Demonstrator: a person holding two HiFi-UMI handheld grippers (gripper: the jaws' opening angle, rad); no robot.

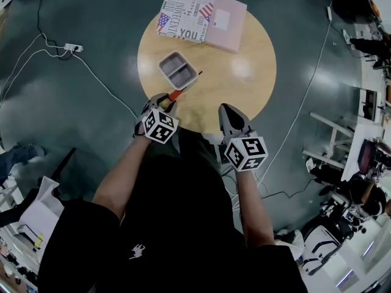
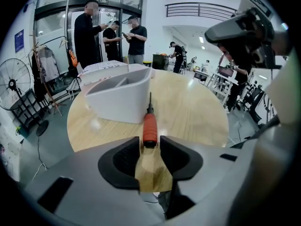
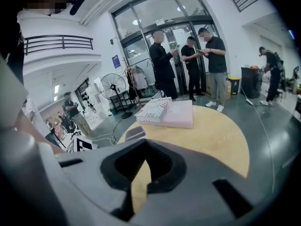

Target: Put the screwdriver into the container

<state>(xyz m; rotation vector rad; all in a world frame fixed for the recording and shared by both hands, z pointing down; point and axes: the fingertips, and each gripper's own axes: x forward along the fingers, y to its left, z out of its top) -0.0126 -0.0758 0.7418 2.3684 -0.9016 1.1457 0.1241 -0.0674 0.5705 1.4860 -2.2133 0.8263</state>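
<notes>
**Left tool open around the screwdriver handle**

The left tool (image 2: 150, 142) has its jaws slightly apart, and the butt of the red screwdriver (image 2: 149, 128) handle sits between the tips. The screwdriver lies flat near the near edge of the round surface (image 1: 244, 72), its shaft running just beside the grey container (image 2: 117, 102). The right tool (image 3: 146, 147) is closed and empty, at the near edge.

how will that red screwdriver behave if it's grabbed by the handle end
Probably stiff and light: the screwdriver is slim with a thin shaft. Its round handle may roll on the smooth table if nudged sideways. Gripped at the handle's end, it could tilt tip-down.
</notes>
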